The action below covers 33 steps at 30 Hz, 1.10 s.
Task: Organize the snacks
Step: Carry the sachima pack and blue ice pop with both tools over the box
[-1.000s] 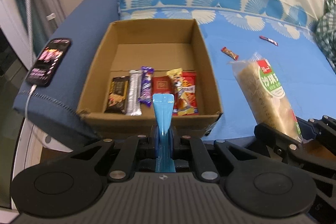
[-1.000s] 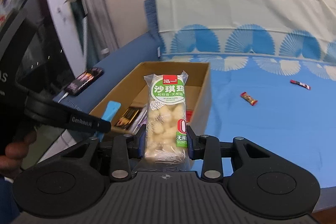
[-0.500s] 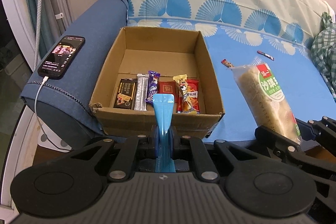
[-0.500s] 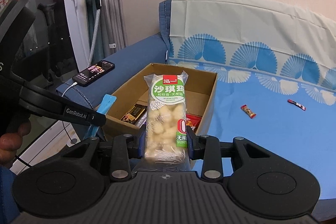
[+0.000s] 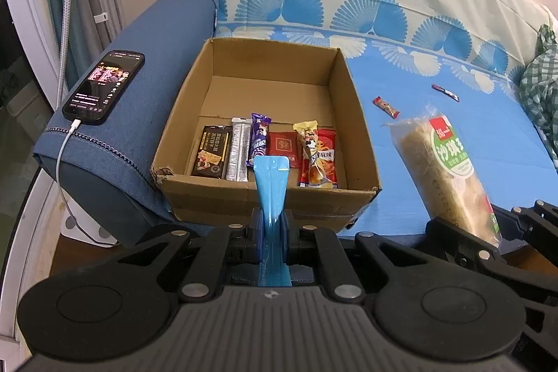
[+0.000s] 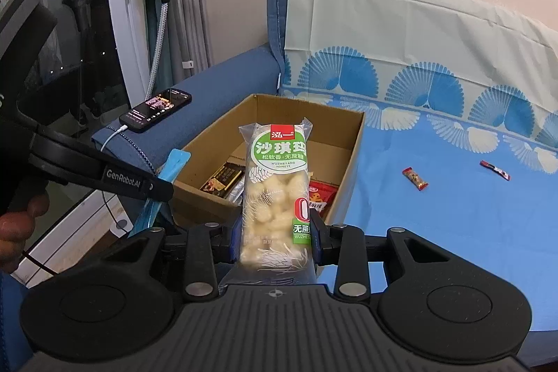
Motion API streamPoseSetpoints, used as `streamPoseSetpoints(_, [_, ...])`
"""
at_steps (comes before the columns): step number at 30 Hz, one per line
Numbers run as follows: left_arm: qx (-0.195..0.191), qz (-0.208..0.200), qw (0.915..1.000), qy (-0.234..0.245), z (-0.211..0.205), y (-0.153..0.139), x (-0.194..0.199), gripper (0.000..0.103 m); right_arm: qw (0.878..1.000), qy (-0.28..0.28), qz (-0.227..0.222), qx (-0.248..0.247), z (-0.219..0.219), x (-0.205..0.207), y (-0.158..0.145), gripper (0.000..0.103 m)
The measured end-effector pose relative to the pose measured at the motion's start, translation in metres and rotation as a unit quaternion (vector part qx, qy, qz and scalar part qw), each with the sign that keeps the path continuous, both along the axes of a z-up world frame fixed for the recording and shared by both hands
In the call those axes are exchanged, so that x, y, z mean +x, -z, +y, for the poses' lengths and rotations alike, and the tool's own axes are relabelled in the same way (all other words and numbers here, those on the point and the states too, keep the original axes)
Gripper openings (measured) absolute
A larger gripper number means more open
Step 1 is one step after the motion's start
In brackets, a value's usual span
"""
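Upright, the snack pack (image 6: 275, 194) sits pinched in the right gripper (image 6: 275, 237); left gripper (image 5: 271, 229) pinches a blue packet (image 5: 270, 183).

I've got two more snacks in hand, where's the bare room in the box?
The box's back half is bare cardboard floor, bordered by the rear wall and the snack row. The front strip is crowded edge to edge. Outside, blue sheet lies open right of the box.
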<state>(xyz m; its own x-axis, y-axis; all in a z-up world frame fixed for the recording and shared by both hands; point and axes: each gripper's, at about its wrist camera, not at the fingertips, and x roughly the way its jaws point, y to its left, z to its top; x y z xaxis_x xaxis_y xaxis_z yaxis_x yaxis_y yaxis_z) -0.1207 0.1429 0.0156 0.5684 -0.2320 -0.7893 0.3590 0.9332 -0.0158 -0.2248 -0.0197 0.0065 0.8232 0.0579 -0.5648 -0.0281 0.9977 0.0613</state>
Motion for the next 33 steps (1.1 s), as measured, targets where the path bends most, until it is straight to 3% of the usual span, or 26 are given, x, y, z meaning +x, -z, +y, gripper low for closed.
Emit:
streamPoseSetpoints(14, [-0.011,0.01,0.9995,-0.027,0.013,-0.003,0.065,0.01,0.999,0.011,0.033,0.007,-0.008,0.045,0.009,0.038])
streamPoseSetpoints(24, [-0.005,0.018,0.9995,-0.026,-0.001,0.005,0.131,0.01,0.998,0.012,0.054,0.019,-0.014,0.109,0.018,0.038])
streamPoseSetpoints(33, [0.013,0.037,0.9991,-0.017,-0.021,0.033,0.185,0.01,0.997,0.019,0.071,0.025,-0.026,0.176,0.039,0.038])
